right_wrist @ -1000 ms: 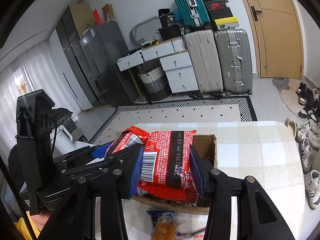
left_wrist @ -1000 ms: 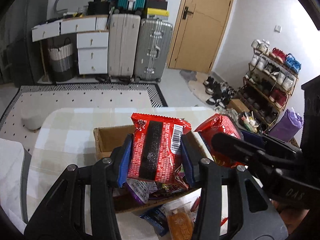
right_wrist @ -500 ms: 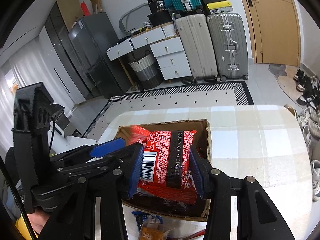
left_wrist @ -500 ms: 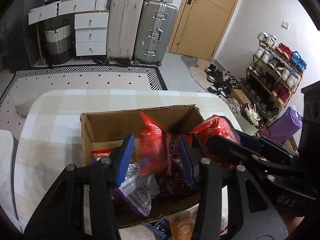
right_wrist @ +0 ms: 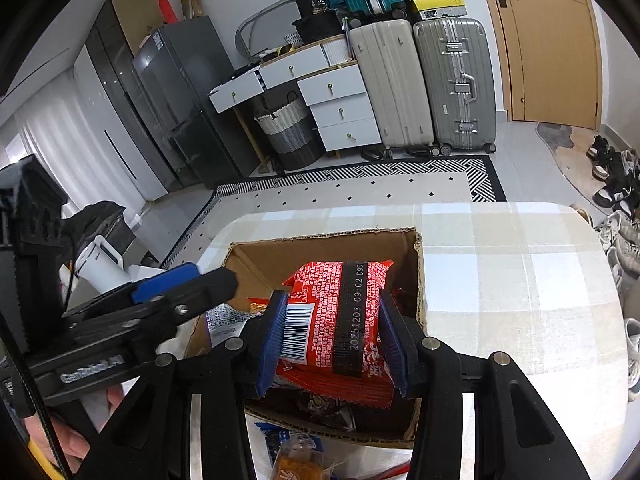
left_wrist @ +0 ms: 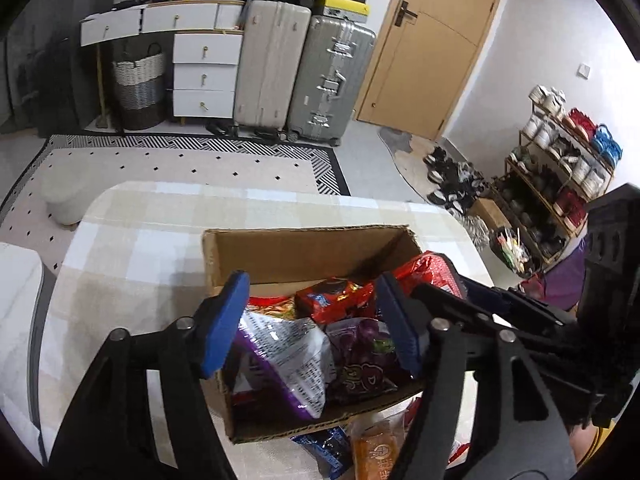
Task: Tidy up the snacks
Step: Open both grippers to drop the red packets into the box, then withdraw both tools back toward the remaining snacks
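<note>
An open cardboard box point(left_wrist: 304, 248) stands on the checked tablecloth and holds several snack packs. My left gripper point(left_wrist: 310, 286) hangs over it with its jaws opening and nothing pressed between the blue pads. Below them lie a red pack point(left_wrist: 334, 300), a purple pack point(left_wrist: 360, 360) and a white-and-purple pack point(left_wrist: 280, 360). My right gripper point(right_wrist: 332, 300) is shut on a red snack pack point(right_wrist: 340, 320) just above the box point(right_wrist: 320, 248). That same pack point(left_wrist: 428, 270) shows at the box's right side in the left wrist view.
Loose packs lie on the table in front of the box: an orange one point(left_wrist: 376, 448) and a blue one point(left_wrist: 324, 444). The checked table point(right_wrist: 500, 280) stretches right of the box. Suitcases, drawers, a rug and a shoe rack stand beyond.
My left gripper came down over the box and spread its jaws; the red pack it held now lies inside. The right gripper sank toward the box, still gripping its red pack.
</note>
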The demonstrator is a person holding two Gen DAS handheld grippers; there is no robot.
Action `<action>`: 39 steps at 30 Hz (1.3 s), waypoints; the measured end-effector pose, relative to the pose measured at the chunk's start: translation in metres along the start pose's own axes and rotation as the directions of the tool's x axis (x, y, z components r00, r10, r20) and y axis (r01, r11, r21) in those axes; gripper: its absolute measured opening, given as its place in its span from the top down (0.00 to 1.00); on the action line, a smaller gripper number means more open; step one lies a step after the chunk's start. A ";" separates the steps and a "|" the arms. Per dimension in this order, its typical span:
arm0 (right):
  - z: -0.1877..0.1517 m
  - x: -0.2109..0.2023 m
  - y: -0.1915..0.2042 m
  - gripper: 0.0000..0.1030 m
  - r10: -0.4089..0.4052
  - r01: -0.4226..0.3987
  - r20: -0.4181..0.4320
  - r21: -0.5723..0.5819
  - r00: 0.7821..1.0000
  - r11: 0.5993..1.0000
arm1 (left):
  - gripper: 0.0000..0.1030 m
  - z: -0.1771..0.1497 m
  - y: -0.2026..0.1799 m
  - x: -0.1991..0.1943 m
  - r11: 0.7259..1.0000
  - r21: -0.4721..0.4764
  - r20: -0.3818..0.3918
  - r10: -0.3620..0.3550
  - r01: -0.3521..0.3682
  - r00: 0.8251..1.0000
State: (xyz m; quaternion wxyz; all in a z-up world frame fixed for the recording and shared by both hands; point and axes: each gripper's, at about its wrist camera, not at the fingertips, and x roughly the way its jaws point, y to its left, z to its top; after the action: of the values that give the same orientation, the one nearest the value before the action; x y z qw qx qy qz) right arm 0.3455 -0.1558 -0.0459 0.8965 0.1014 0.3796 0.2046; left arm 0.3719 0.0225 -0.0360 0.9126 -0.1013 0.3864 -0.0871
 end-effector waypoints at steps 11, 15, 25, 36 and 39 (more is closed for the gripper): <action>0.001 0.005 0.006 0.47 -0.024 0.024 -0.016 -0.012 1.000 1.000 | 0.26 -0.027 0.008 -0.049 0.999 0.002 0.005 0.048 -0.048 0.999; 0.000 -0.008 0.009 0.43 -0.026 0.026 0.009 -0.009 1.000 1.000 | 0.25 -0.032 0.010 -0.066 0.997 -0.002 0.010 0.075 -0.075 0.997; -0.009 -0.077 0.033 0.35 -0.011 0.015 0.102 -0.039 0.995 0.999 | 0.22 -0.049 -0.004 -0.125 0.994 0.017 0.049 0.107 -0.107 0.993; -0.046 -0.174 0.071 0.25 0.020 0.009 0.248 -0.114 0.969 0.993 | 0.17 -0.081 -0.040 -0.213 0.991 0.051 0.144 0.115 -0.124 0.983; -0.060 -0.204 0.082 0.17 0.034 0.007 0.299 -0.134 0.954 0.991 | 0.13 -0.092 -0.048 -0.240 0.991 0.056 0.180 0.112 -0.124 0.977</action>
State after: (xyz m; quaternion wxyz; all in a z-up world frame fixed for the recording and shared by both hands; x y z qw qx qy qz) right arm 0.1505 -0.1711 0.0704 0.9472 0.0736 0.2235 0.2179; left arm 0.1366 0.0224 0.0786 0.9497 -0.0548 0.3063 -0.0364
